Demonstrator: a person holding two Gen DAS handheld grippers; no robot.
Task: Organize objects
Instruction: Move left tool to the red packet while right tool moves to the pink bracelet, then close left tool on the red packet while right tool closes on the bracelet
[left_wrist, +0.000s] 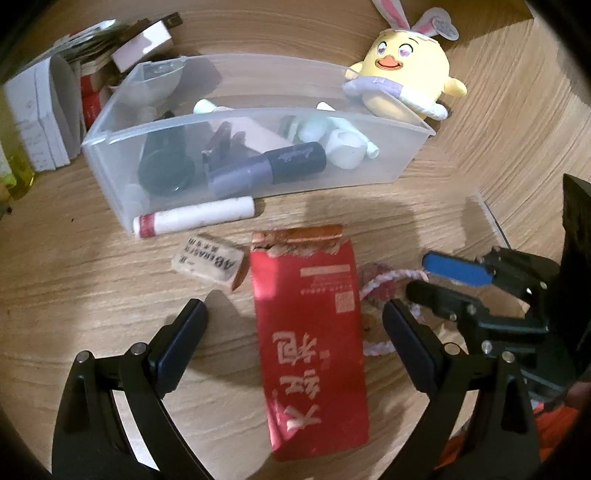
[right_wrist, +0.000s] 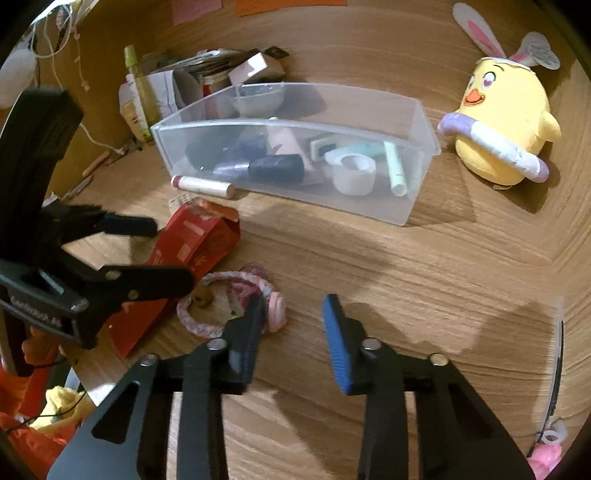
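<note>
A torn red packet (left_wrist: 310, 332) lies on the wooden desk between the wide-open jaws of my left gripper (left_wrist: 295, 314), not touched by either pad; it also shows in the right wrist view (right_wrist: 192, 243). A pink braided cord (right_wrist: 229, 302) lies right of the packet. My right gripper (right_wrist: 295, 306) is open and empty, its left pad just over the cord's edge; it shows in the left wrist view (left_wrist: 439, 280). A clear plastic bin (left_wrist: 391, 162) holds several small items. A white tube (left_wrist: 195, 219) and an eraser (left_wrist: 208, 262) lie in front of it.
A yellow chick plush (right_wrist: 506, 122) sits right of the bin (right_wrist: 413, 199). Boxes and papers (left_wrist: 48, 110) pile up at the back left, with a yellow-green bottle (right_wrist: 142, 96). A wooden wall rises on the right. Orange and yellow cloth (right_wrist: 40, 417) hangs off the near edge.
</note>
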